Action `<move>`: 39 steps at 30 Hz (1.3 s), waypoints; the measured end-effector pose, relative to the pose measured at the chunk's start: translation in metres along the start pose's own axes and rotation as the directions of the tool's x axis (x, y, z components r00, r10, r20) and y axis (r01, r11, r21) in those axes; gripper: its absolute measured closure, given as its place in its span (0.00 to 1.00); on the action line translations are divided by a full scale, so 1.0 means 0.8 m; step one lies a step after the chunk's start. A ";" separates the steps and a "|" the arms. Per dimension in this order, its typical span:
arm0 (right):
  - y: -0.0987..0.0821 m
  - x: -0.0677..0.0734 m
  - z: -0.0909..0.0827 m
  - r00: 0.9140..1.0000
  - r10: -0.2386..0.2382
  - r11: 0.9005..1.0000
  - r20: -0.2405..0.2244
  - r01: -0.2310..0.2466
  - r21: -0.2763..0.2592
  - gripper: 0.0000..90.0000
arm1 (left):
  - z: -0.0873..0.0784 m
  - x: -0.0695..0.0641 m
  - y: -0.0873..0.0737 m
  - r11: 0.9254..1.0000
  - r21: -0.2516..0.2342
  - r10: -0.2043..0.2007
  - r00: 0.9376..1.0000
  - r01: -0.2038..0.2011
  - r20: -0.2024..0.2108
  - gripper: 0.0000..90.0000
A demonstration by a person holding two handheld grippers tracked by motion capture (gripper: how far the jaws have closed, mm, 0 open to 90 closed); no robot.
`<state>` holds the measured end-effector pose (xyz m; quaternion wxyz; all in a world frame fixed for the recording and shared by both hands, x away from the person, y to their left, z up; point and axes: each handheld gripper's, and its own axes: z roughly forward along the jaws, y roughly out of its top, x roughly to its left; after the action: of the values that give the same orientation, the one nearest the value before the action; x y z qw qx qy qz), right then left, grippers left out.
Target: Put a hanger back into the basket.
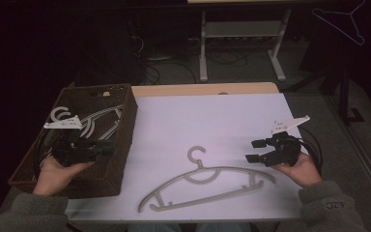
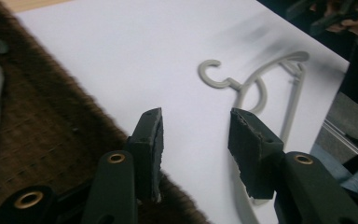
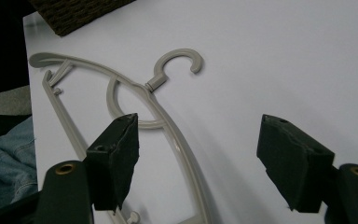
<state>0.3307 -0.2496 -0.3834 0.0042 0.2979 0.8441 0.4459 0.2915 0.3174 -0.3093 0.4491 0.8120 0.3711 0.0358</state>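
The brown basket (image 1: 121,145) sits at the table's left, and the grey plastic hanger (image 1: 207,186) lies flat on the white sheet (image 1: 212,121) near the front edge. It looks light, stiff and smooth, so a thin arm or the neck below the hook seems the best hold; the left gripper (image 1: 107,148) over the basket and the right gripper (image 1: 254,150) by the hanger's right end both have jaws apart, holding nothing

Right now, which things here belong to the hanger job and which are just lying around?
In the job:
grey plastic hanger on the white table sheet
brown wicker basket with more grey hangers
left gripper, right gripper, jaws open

Lying about:
white table frame behind
wire hanger, far right
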 end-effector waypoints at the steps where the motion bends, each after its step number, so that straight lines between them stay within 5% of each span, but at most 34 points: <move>1: 0.000 0.000 0.001 1.000 0.000 1.000 -0.001 0.000 0.002 0.32 | 0.006 -0.005 -0.001 1.000 0.001 0.001 1.000 -0.001 0.009 0.60; 39: -0.019 0.004 0.009 0.999 -0.021 0.998 0.025 0.019 0.059 0.32 | 0.120 -0.083 0.013 0.991 0.078 0.098 0.988 -0.108 0.123 0.50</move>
<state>0.3225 -0.2485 -0.3983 0.0106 0.2952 0.8597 0.4168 0.2872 0.2048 -0.3402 0.4334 0.8489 0.3026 -0.0051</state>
